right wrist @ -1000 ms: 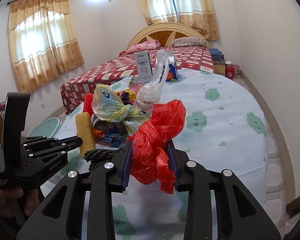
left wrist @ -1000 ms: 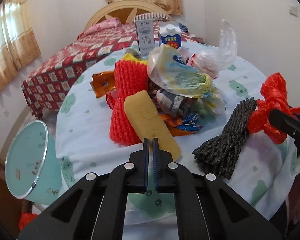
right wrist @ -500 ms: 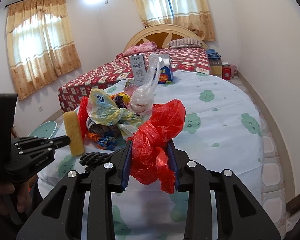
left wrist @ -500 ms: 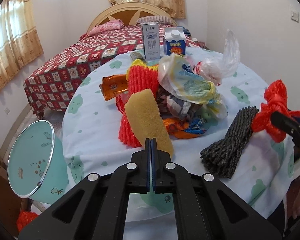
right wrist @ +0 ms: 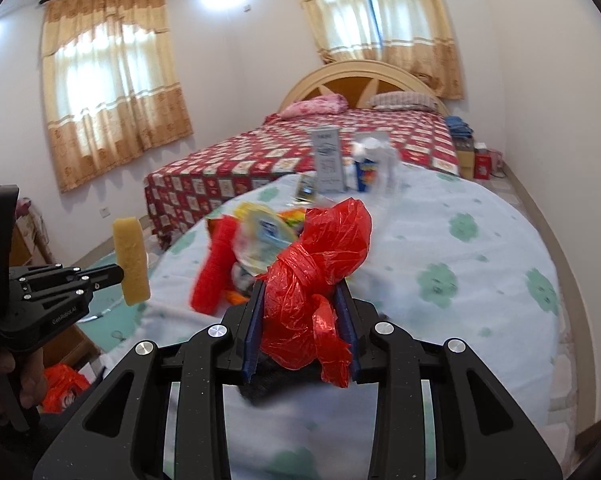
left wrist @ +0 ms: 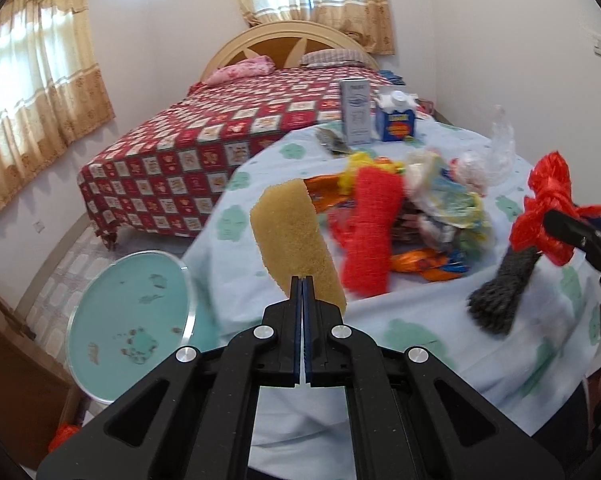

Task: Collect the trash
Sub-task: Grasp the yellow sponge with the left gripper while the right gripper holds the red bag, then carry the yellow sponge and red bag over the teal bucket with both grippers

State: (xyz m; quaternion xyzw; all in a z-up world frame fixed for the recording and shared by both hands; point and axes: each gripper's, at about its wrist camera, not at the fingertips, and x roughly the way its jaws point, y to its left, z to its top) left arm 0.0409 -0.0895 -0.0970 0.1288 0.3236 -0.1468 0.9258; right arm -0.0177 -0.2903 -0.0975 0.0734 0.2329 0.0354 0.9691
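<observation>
The left gripper (left wrist: 302, 280) has its fingers pressed tight together on the lower edge of a yellow sponge (left wrist: 296, 240), so thin a bite that the jaws look fully shut. The sponge stands nearly upright off the tips, clear of the table (left wrist: 236, 264), and hangs out past the table's edge on the side nearest the teal bin (left wrist: 128, 316) down on the floor. I'd say it is held by one end like that so it will fall cleanly once the fingers part over the bin.

The right gripper (right wrist: 300, 320) pinches a crumpled red plastic bag (right wrist: 320, 264) between its blue pads, which stay partly apart because the wad fills the gap. Under the bag a dark grey mesh bundle (left wrist: 500, 288) droops toward the table; whether it is caught in the same grip or merely tangled with the bag I cannot tell. This hand sits over the near part of the table, farther from the bin than the left one, likely waiting its turn.

The rest of the trash lies heaped in the middle of the table: a red net sleeve (left wrist: 372, 232), wrappers and clear bags (left wrist: 444, 200). Two cartons (left wrist: 376, 116) stand upright at the table's far side.
</observation>
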